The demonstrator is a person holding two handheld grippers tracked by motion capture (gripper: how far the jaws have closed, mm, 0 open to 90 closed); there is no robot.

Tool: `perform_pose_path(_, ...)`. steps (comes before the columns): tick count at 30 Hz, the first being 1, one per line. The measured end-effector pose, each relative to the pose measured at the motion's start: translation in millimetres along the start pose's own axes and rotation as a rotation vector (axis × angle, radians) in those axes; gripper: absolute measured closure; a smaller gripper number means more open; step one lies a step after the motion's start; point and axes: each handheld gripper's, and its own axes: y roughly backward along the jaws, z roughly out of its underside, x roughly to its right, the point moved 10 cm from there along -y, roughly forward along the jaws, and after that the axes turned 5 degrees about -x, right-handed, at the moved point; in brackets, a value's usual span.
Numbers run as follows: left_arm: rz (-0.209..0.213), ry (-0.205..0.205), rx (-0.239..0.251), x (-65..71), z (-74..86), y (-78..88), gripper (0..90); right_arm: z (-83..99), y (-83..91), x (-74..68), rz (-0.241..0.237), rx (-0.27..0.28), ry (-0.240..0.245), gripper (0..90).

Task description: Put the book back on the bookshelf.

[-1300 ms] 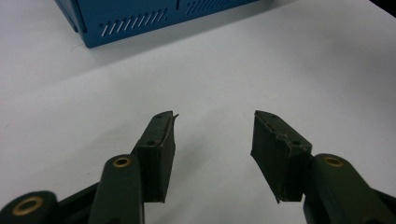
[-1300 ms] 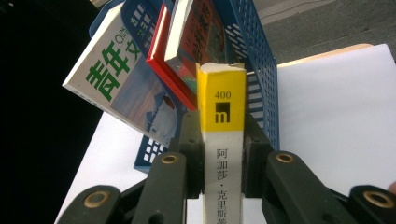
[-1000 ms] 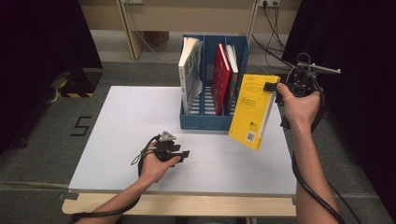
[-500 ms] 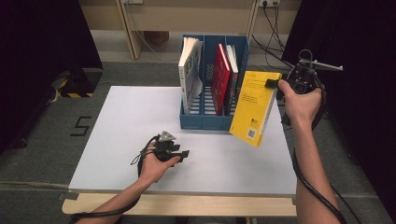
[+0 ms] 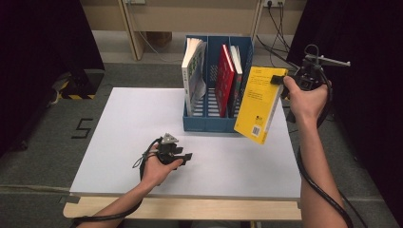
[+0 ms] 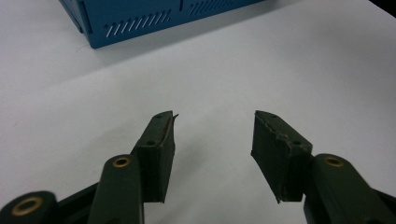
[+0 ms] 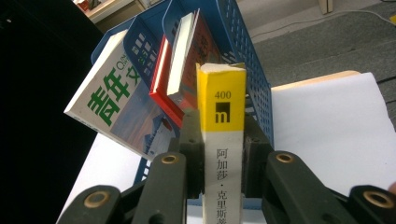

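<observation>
At right of the frame, the right gripper clamps the yellow book beside the blue rack; the left gripper, lower centre, gapes empty.

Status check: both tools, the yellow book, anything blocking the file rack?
Right tool shut on yellow book, held in the air beside blue rack. Left tool open, empty, low over table. Rack's right slot already holds red book.

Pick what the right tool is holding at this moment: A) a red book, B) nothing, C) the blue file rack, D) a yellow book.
D: the right tool has its jaws clamped on the spine of the yellow book, held in the air beside the blue file rack.
</observation>
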Motion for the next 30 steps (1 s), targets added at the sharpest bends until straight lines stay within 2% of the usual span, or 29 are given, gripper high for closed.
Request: perform_pose_path(30, -0.003, 0.000, 0.000, -2.5, 1.3, 0.7, 48.7, -16.3, -8.5, -2.6, 0.023, 0.043, 0.014, 76.1)
